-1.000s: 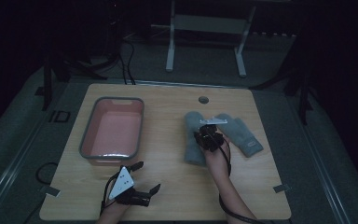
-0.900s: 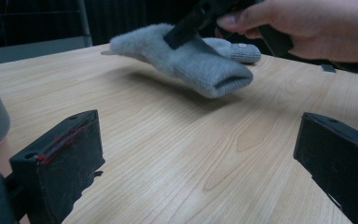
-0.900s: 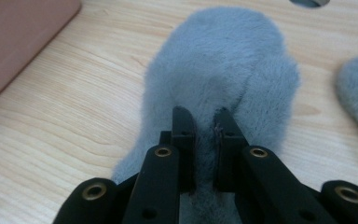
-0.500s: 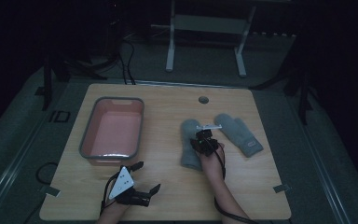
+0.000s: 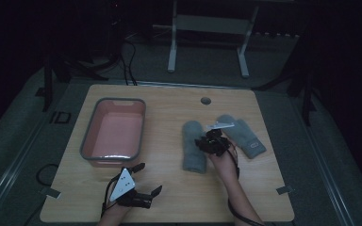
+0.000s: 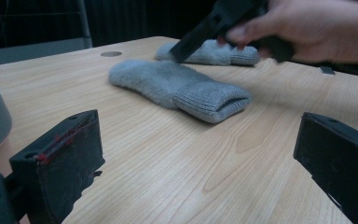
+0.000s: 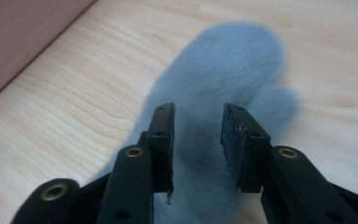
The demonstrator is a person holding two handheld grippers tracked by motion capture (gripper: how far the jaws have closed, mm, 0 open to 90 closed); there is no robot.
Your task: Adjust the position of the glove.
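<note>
left gripper (image 5: pixel 147 181): closest to the person, low at the near edge of the table, front-left. Jaws spread wide, nothing between them, just bare wood in the gap in its own view. Grey three-cornered plate on top, hand comes in from the bottom edge.

table (image 5: pixel 169 99): light wood, small round hole near the far edge.

pink tub (image 5: pixel 90 146): grey rim, sits on the left side just beyond the left gripper. Looks empty inside. Its rim corner pokes in at the left of the left gripper view.

right hand (image 5: pixel 222 162): reaches up from the bottom, right of centre, w/ a cable trailing along the forearm.

right gripper (image 5: pixel 204 141): hovers between the 2 mittens, leaning toward the left one. In its own view the jaws are part open w/ a medium gap, pointing down at grey fleece right under them. Can't tell if the tips touch the fabric; nothing pinched between them afaict.

left mitten (image 5: pixel 194 147): grey, flat on the table about mid-right, cuff toward the person, rounded end pointing away. In the left gripper view the ribbed cuff faces the camera.

right mitten (image 5: pixel 246 136): same grey, angled, lies just right of the gripper, well apart from the tub. Near the other mitten, not touching it as far as I can see.

beyond the table: dark floor, a pale metal stand (image 5: pixel 207 23), some cables. Too dim for more.
</note>
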